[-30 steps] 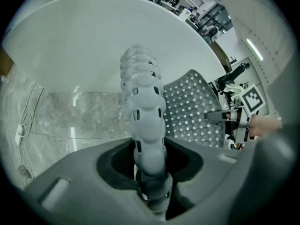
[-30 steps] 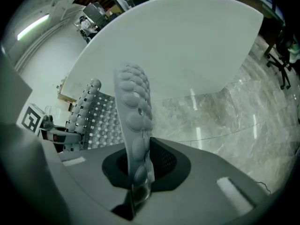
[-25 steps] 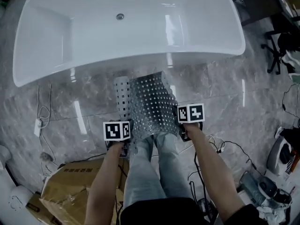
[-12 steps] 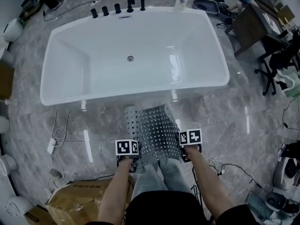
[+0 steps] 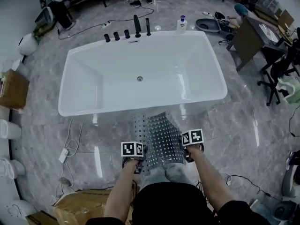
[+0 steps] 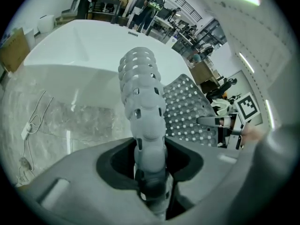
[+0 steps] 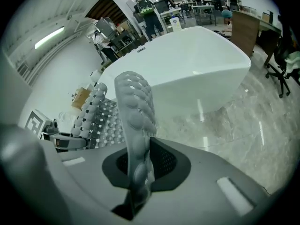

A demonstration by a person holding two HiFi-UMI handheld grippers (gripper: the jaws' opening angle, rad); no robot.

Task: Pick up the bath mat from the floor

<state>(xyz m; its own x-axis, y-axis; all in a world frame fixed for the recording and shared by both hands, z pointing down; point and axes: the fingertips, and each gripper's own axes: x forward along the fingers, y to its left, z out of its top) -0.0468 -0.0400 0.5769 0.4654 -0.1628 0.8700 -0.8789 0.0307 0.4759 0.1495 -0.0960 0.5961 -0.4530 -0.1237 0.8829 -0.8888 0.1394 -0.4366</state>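
Note:
The grey perforated bath mat (image 5: 161, 137) hangs between my two grippers, lifted off the marble floor in front of the person's legs. My left gripper (image 5: 136, 157) is shut on the mat's left edge, which rises curled and knobbly (image 6: 143, 102) out of its jaws. My right gripper (image 5: 190, 148) is shut on the right edge, a thin bubbled strip (image 7: 136, 116) standing up from its jaws. Each gripper view shows the mat's holed sheet (image 6: 192, 111) (image 7: 101, 121) sagging toward the other gripper.
A white bathtub (image 5: 140, 74) stands just ahead, with black taps (image 5: 126, 32) and a soap bottle (image 5: 182, 24) on its far rim. A cardboard box (image 5: 79, 210) lies at the lower left, cables (image 5: 68, 146) trail on the floor, and a desk (image 5: 255, 34) and chair (image 5: 279, 69) stand at the right.
The head view has pulled back and up: the tub and floor look smaller and farther. Both grippers have kept their hold on the mat and drawn a little closer together.

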